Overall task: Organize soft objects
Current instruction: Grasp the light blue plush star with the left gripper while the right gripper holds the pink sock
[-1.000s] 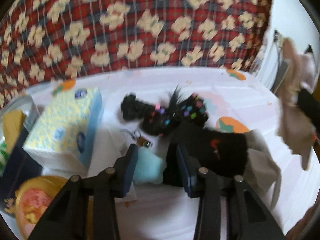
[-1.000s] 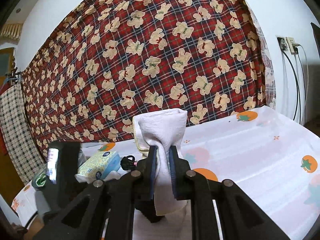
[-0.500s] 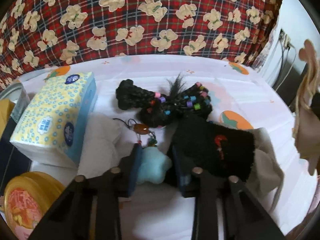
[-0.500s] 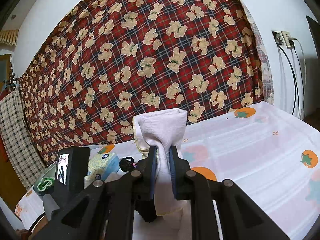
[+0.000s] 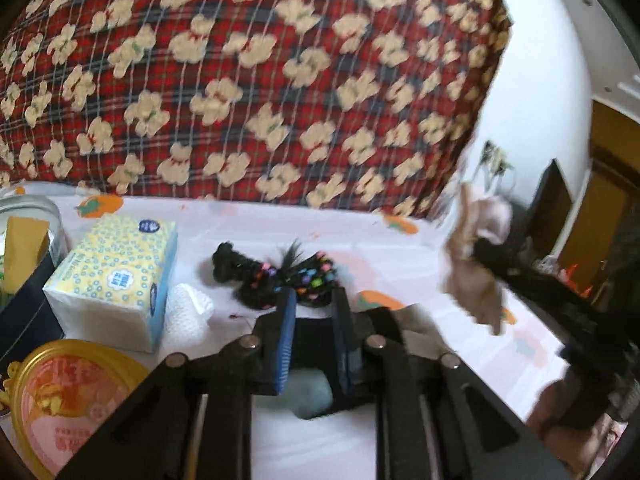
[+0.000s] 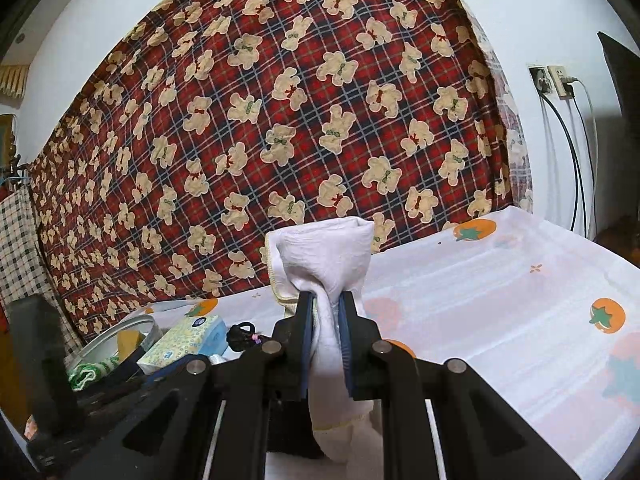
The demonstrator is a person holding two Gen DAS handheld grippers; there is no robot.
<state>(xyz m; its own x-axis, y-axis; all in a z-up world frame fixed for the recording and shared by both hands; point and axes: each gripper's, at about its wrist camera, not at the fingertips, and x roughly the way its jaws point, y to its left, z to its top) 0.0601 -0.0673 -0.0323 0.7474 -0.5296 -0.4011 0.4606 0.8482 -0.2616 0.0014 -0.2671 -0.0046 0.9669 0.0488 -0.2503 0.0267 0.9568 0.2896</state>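
Observation:
My left gripper (image 5: pixel 314 300) is closed down around a light blue star plush (image 5: pixel 310 394), which sits low between the jaws and is lifted off the table. A black braided hairpiece with coloured beads (image 5: pixel 276 276) lies just beyond the tips. My right gripper (image 6: pixel 325 300) is shut on a white cloth (image 6: pixel 326 256) that bulges above the jaws and hangs below them, held above the table. That cloth also shows at the right of the left wrist view (image 5: pixel 476 264), blurred.
A yellow and blue tissue pack (image 5: pixel 112 280) and a white mesh pad (image 5: pixel 186 312) lie at left on the fruit-print tablecloth (image 6: pixel 500 300). A round gold-rimmed tin (image 5: pixel 60 400) is at the near left. A bear-print plaid blanket (image 6: pixel 300 112) hangs behind.
My left gripper closed on the blue star plush and lifted it, tilting up and back from the black items. My right gripper kept holding the white cloth and stayed almost still.

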